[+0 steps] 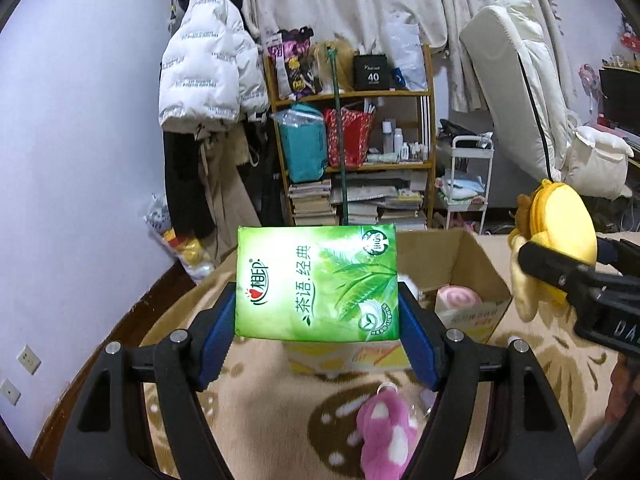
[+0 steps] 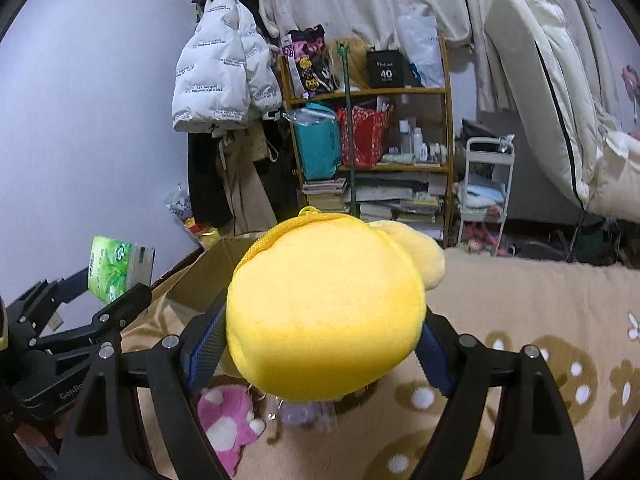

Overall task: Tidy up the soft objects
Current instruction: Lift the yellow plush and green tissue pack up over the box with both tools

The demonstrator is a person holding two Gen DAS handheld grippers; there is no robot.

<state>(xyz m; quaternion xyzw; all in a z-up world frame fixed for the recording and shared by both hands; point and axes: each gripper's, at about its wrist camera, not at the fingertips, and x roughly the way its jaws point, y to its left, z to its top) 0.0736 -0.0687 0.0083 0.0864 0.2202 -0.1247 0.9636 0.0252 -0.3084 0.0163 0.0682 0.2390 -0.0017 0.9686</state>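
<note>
Two grippers, each gripping one soft object, hang above the patterned blanket (image 2: 540, 304). Your left gripper (image 1: 318, 304) clamps a green tissue pack (image 1: 316, 282) by its sides, long axis running from 9 to 3 o'clock, printed face toward the camera. Your right gripper (image 2: 322, 340) squeezes a yellow plush pouch (image 2: 324, 304), its zipper arcing toward 11 o'clock. Only the left view shows inside the one cardboard box (image 1: 472, 260), at 1 o'clock of the pack, where a pink roll (image 1: 458, 296) lies. One pink plush toy (image 2: 226, 420) lies on the blanket at 6 o'clock.
</note>
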